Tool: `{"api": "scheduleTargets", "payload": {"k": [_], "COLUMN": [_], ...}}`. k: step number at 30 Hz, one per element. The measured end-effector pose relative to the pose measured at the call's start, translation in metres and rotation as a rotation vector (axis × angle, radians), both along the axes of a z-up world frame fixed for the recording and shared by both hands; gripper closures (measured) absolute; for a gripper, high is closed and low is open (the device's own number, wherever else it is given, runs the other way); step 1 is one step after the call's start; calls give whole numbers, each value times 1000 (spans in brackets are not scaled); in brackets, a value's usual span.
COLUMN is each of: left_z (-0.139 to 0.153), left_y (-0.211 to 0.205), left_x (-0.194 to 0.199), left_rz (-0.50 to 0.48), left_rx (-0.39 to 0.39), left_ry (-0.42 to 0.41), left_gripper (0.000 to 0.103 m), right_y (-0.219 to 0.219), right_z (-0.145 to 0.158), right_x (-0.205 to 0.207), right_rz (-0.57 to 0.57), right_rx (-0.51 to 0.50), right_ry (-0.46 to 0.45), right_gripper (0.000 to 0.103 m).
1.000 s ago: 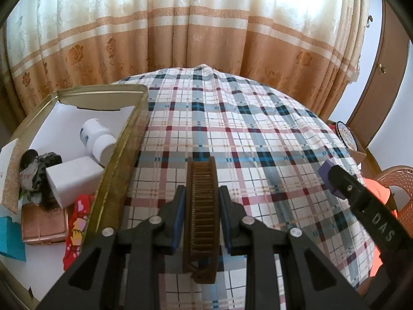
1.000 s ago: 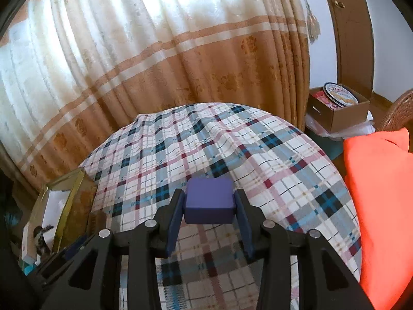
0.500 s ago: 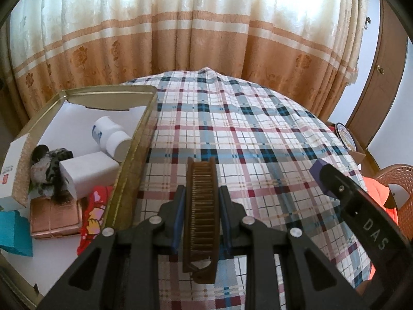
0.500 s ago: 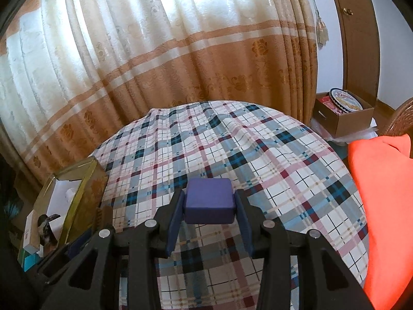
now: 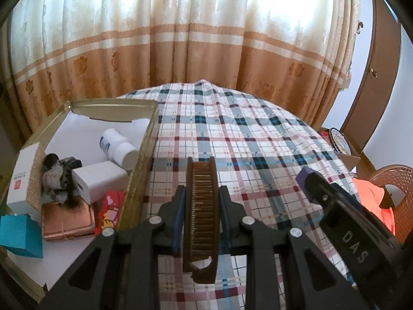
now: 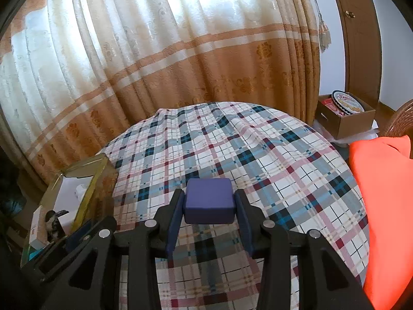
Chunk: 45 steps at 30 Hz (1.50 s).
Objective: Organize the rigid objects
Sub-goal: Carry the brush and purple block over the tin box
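My left gripper [image 5: 201,193] is shut on a brown comb [image 5: 201,214] and holds it above the plaid tablecloth, just right of a gold tin box [image 5: 144,155]. The box holds a white bottle [image 5: 117,147], a white block [image 5: 99,180], a copper case [image 5: 67,219], a teal box [image 5: 20,235] and a dark furry item [image 5: 59,178]. My right gripper [image 6: 209,201] is shut on a purple block [image 6: 209,200] above the cloth. It also shows at the right of the left wrist view [image 5: 307,180]. The tin box sits at the far left of the right wrist view [image 6: 85,178].
A plaid cloth [image 6: 258,160] covers the round table. Curtains [image 5: 206,51] hang behind it. An orange cushion [image 6: 387,206] lies on a wicker chair at the right. A cardboard box with a cookie tin [image 6: 346,113] stands on the floor by a wooden door.
Both grippers have risen and drawn back a little with their objects still held. More of the tin box's inside shows in the left wrist view.
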<state>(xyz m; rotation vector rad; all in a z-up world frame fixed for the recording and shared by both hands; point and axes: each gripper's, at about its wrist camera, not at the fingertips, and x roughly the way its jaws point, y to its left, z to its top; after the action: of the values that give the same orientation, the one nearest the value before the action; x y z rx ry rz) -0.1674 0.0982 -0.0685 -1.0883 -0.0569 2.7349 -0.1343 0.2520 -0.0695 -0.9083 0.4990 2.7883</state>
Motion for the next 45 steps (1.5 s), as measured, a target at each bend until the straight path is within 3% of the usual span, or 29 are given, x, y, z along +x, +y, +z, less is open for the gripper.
{"api": "scheduleTargets", "payload": {"k": [25,45], "left_z": [27,26], "left_y": [-49,-107], "left_x": [9,7], "left_rz": [54,147], "left_rx": [0,-3], "left_ry": [75,60], "left_gripper": [79,79], "right_y": [-52,-115], "right_z": [32,41], "right_x": [3,-9], "right_rz": [92,209], "right_rx": [32,40], "right_ry": [61,76], "right_gripper": [60,60]}}
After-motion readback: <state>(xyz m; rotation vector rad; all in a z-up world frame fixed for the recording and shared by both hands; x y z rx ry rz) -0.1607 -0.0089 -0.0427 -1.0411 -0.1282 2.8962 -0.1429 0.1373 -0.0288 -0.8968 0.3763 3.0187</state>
